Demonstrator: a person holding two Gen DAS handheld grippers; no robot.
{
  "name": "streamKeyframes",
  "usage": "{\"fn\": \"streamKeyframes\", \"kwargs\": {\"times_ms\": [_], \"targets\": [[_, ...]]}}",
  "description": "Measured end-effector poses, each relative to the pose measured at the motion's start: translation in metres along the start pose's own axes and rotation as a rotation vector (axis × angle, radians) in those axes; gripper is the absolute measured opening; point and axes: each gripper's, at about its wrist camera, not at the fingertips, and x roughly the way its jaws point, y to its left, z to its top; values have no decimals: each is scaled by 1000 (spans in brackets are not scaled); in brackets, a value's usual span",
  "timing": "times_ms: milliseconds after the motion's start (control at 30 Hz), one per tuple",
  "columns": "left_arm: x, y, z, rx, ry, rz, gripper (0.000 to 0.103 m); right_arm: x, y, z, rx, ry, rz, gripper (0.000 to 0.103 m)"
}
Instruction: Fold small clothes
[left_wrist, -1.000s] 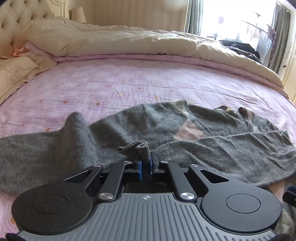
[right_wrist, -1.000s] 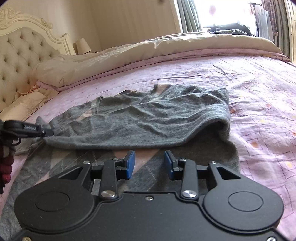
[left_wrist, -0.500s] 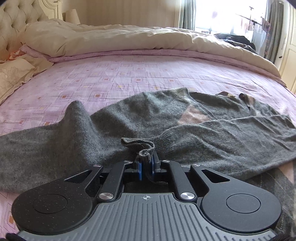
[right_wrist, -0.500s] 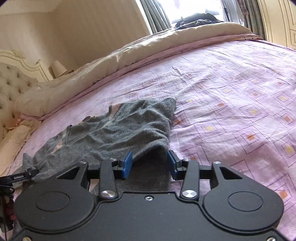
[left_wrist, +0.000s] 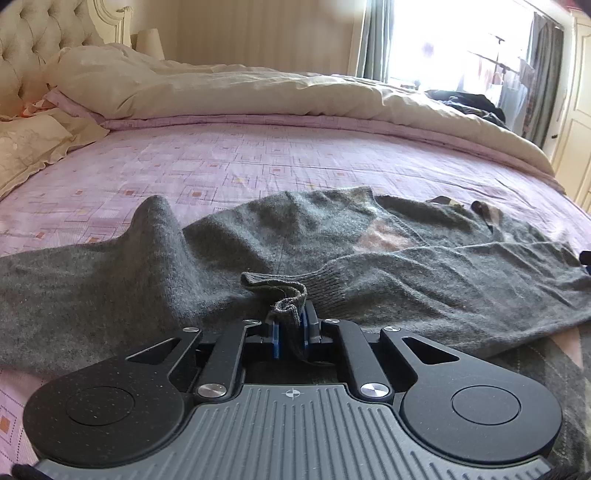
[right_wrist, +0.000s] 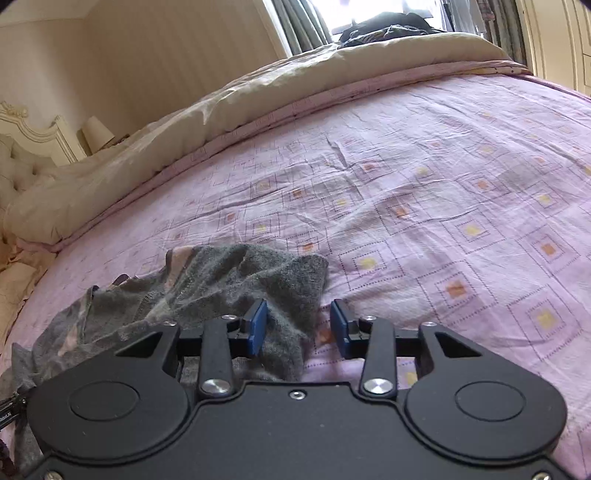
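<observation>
Left tool (left_wrist: 291, 334): blue pads nearly closed, a bunched ribbed cuff (left_wrist: 282, 295) of the grey sweater (left_wrist: 424, 273) pinched between them; knit is seen passing down through the narrow gap and curling over the pad tips. The held cuff is lifted slightly off the garment body, with the sleeve laid across the sweater toward the right. Right tool (right_wrist: 298, 326): held wide open, nothing gripped. Its left-hand pad (right_wrist: 257, 325) is touching or just over the grey knit edge of the sweater (right_wrist: 229, 284); contact cannot be confirmed. Its right-hand pad (right_wrist: 340, 328) is over bare bedsheet, apart from the fabric. A fold of the sweater edge is seen lying partly in the gap between the pads, nearer the left one. The sweater is spread on the pink patterned bedsheet (left_wrist: 229, 166), rumpled, with a pale pink argyle patch (left_wrist: 384, 238) visible on the chest and one sleeve (left_wrist: 74, 280) extended far out to the left in the left wrist view. In the right wrist view the garment is bunched at lower left, with open bedsheet (right_wrist: 461, 206) to the right. A cream duvet (left_wrist: 258, 92) is heaped along the far side of the bed, with a tufted headboard (left_wrist: 33, 48) at the left and a bright window (left_wrist: 454, 40) behind.
</observation>
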Motion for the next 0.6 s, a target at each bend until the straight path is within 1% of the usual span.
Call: {"fn": "streamKeyframes", "kwargs": {"times_ms": [67, 100, 133, 167, 200, 233, 267, 333, 433, 500, 533, 567, 600], "targets": [[-1, 1, -3, -10, -21, -6, 11, 8, 4, 0, -23, 24, 8, 14], [-2, 2, -3, -14, -24, -11, 12, 9, 8, 1, -67, 25, -5, 12], [-2, 3, -3, -18, -23, -17, 13, 9, 12, 4, -114, 20, -37, 12], [-2, 4, -2, -21, -20, -27, 16, 10, 13, 7, -142, 14, -76, 12], [-2, 5, -1, -21, -14, -40, 19, 12, 11, 11, -137, 20, -98, 11], [-2, 5, 0, -16, -6, -50, 20, 13, 7, 14, -115, 30, -108, 11], [-1, 5, 2, -6, 6, -55, 22, 13, 3, 16, -100, 33, -103, 12], [-2, 5, 5, 17, 30, -62, 24, 4, 2, 17, -89, 15, -101, 24], [-6, 7, 7, 46, 70, -74, 29, -18, 8, 12, -98, -14, -68, 25], [-12, 9, 7, 55, 100, -85, 37, -33, 15, 4, -114, -17, -44, 26], [-16, 10, 6, 56, 113, -90, 39, -39, 18, -2, -124, -16, -35, 28], [-21, 11, 4, 56, 128, -92, 41, -46, 21, -8, -132, -15, -29, 35], [-26, 11, 1, 52, 140, -94, 42, -53, 24, -15, -138, -13, -25, 38]]}}
